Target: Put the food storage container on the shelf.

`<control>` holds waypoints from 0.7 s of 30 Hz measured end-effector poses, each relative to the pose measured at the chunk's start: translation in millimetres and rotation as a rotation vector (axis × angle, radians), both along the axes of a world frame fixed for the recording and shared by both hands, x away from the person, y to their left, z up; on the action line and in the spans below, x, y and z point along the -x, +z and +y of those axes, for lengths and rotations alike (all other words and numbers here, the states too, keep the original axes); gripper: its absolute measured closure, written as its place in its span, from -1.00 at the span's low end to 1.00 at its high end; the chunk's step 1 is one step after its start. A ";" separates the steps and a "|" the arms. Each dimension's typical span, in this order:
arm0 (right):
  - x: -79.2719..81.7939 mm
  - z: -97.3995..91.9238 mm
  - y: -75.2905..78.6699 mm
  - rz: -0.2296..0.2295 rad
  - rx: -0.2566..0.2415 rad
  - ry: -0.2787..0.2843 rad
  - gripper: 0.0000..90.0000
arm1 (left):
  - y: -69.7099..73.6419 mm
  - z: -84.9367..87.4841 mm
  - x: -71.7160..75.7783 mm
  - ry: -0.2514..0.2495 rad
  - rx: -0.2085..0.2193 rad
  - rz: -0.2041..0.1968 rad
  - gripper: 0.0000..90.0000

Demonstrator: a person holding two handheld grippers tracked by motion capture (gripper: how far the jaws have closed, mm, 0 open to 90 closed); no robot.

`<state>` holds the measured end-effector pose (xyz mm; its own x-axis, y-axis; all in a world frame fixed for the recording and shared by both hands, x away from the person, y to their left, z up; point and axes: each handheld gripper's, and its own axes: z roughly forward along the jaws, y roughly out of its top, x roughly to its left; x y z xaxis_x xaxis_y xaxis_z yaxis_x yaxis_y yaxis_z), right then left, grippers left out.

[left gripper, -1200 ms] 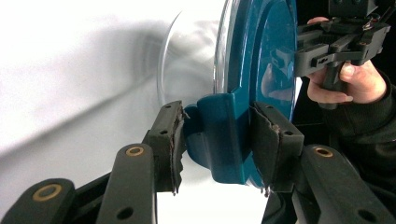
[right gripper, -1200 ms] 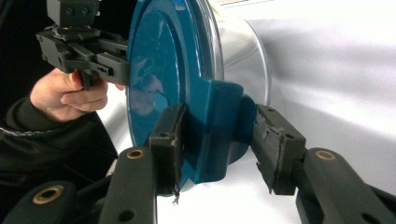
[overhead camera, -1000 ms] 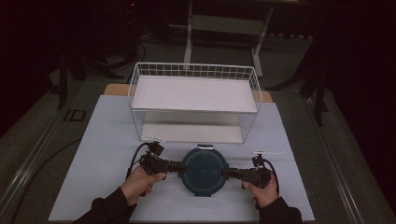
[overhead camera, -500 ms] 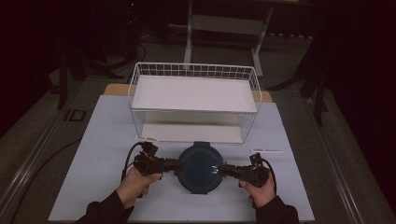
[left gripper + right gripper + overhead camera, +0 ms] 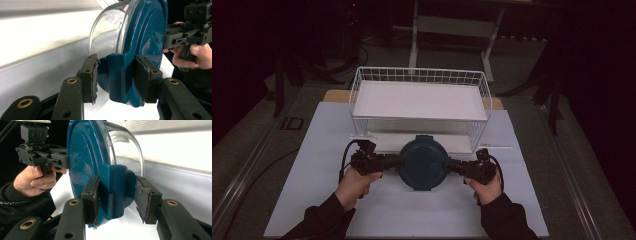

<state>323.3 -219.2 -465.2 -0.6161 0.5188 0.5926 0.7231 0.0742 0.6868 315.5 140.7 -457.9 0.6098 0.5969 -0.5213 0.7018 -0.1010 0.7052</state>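
I am gripping the container (image 5: 423,162) by its blue lid tabs, left gripper (image 5: 116,75) and right gripper (image 5: 116,197) clamping opposite sides, holding it just near of the wire basket (image 5: 419,100).

A round container with a dark teal lid (image 5: 423,163) sits between two black grippers, directly in front of the white wire basket rack (image 5: 419,102). The left gripper (image 5: 388,162) meets the lid's left edge, the right gripper (image 5: 455,167) its right edge, jaws closed against it. Each is held by a dark-sleeved hand. The white tabletop (image 5: 312,165) extends around the rack.
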 end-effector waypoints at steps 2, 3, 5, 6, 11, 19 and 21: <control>-5.5 1.4 -0.9 -0.003 -0.004 -0.002 0.26 | 0.2 1.0 -3.9 0.012 -0.004 -0.006 0.24; -8.3 2.1 -1.5 -0.007 -0.003 0.000 0.26 | 0.0 1.2 -5.4 0.016 -0.005 -0.009 0.24; -12.9 3.5 -2.4 -0.012 0.000 -0.002 0.25 | -1.1 2.1 -9.6 0.026 -0.007 -0.017 0.24; -16.1 4.4 -3.3 -0.017 0.004 -0.003 0.25 | -2.2 2.5 -11.5 0.030 -0.007 -0.020 0.24; -28.2 7.4 -10.0 -0.016 0.017 -0.004 0.25 | -12.1 3.6 -21.5 0.044 -0.011 -0.024 0.24; -47.1 9.3 -26.5 -0.021 0.026 -0.003 0.25 | -29.8 4.5 -36.4 0.060 -0.006 -0.030 0.23; -50.9 9.9 -28.1 -0.021 0.031 -0.010 0.25 | -33.0 4.5 -40.0 0.070 0.002 -0.026 0.23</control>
<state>374.2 -209.3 -493.4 -0.6231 0.5432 0.5628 0.7092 0.0889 0.6994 355.5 145.2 -490.9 0.5797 0.6377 -0.5072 0.6885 -0.0504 0.7235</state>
